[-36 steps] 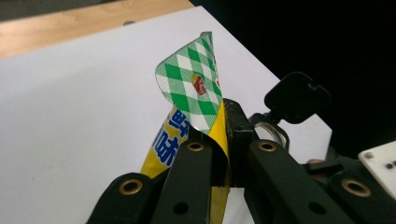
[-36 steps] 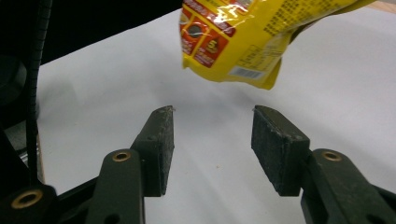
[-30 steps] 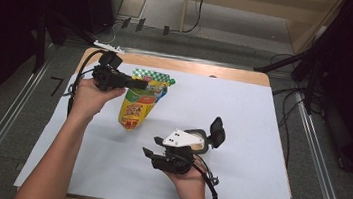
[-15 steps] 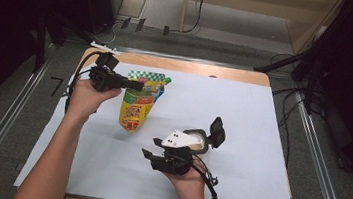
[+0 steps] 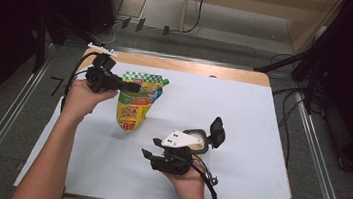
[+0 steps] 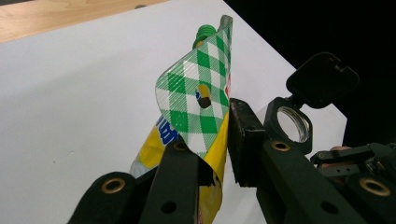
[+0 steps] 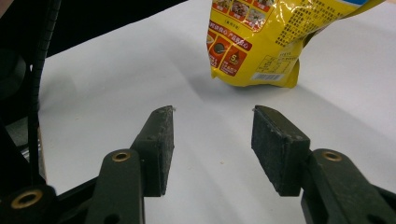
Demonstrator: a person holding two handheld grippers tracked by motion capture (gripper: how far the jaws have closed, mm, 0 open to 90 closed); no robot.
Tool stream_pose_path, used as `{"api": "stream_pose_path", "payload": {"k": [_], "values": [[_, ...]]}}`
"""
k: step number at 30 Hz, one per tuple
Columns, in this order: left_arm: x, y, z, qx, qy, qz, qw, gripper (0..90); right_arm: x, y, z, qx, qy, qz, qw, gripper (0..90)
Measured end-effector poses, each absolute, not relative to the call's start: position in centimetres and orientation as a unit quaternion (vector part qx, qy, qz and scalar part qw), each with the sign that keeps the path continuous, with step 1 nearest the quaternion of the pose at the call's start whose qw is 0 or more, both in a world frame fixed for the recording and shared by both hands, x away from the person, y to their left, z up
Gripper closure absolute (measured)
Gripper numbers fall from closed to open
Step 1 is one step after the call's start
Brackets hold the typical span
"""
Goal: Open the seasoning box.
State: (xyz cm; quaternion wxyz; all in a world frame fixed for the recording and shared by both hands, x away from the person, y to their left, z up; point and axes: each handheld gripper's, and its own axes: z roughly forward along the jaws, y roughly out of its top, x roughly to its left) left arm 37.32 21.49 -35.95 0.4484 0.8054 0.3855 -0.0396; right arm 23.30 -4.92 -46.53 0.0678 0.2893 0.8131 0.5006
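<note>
My left claw (image 6: 212,154) is clenched on the green-checked top edge of the yellow spouted sauce pouch (image 5: 136,106), which stands propped on the white tabletop (image 5: 263,114) at its far left; I judge that thin film could slip or fold, letting the pouch topple; my left hand (image 5: 80,99) reaches in level; my right claw (image 7: 212,149) hangs released, near the clear flip-lid jar (image 5: 206,135).
</note>
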Motion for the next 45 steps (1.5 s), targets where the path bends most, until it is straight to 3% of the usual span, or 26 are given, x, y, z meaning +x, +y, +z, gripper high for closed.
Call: {"api": "stream_pose_path", "payload": {"k": [13,34,45], "values": [[37.1,21.9,-35.6,0.803,0.381,-0.043,0.457,67.3,23.3,-5.0,-46.5,0.289,0.813,0.502,0.067,49.9],[35.5,22.5,-33.1,0.801,0.373,-0.028,0.468,63.3,23.3,-5.1,-46.5,0.290,0.812,0.502,0.066,50.0],[35.8,23.9,-33.5,0.789,0.399,-0.020,0.467,61.1,23.4,-5.5,-46.1,0.292,0.809,0.505,0.065,50.8]]}}
